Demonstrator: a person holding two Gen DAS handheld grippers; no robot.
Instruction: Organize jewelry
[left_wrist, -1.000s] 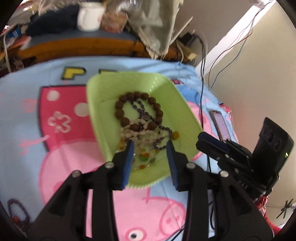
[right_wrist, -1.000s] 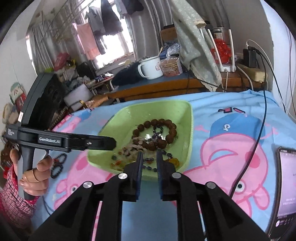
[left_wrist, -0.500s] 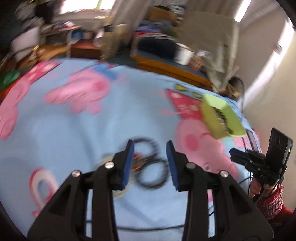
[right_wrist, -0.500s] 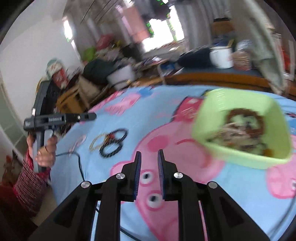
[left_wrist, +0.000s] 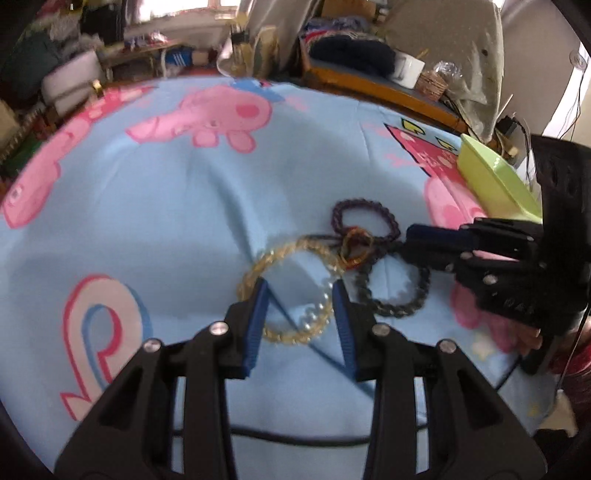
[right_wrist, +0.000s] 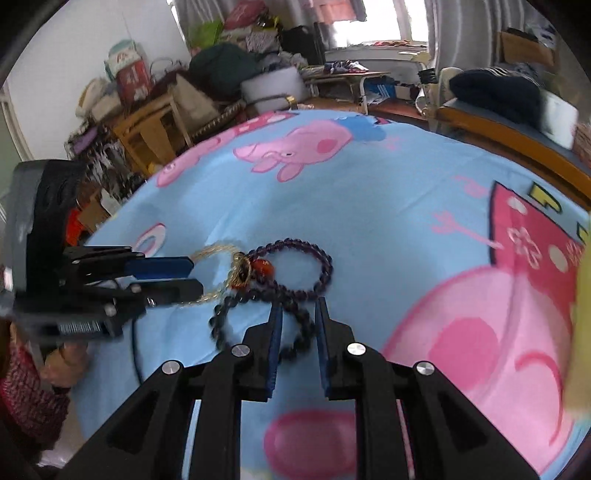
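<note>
Both grippers have just swung away from the green tray (left_wrist: 491, 177) to the leftover bracelets (left_wrist: 354, 258), left gripper (left_wrist: 299, 325) fingers wide apart around the gold one (left_wrist: 288, 291), right gripper (right_wrist: 295, 332) narrowly parted, both empty, so next pickup's coming.

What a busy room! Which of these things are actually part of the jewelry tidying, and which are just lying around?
Part of the job:
yellow bead bracelet
dark bead bracelets
small red-and-gold ring
green tray
left gripper, open
right gripper, open

Just lying about:
white mug
cartoon blanket
black cable
</note>
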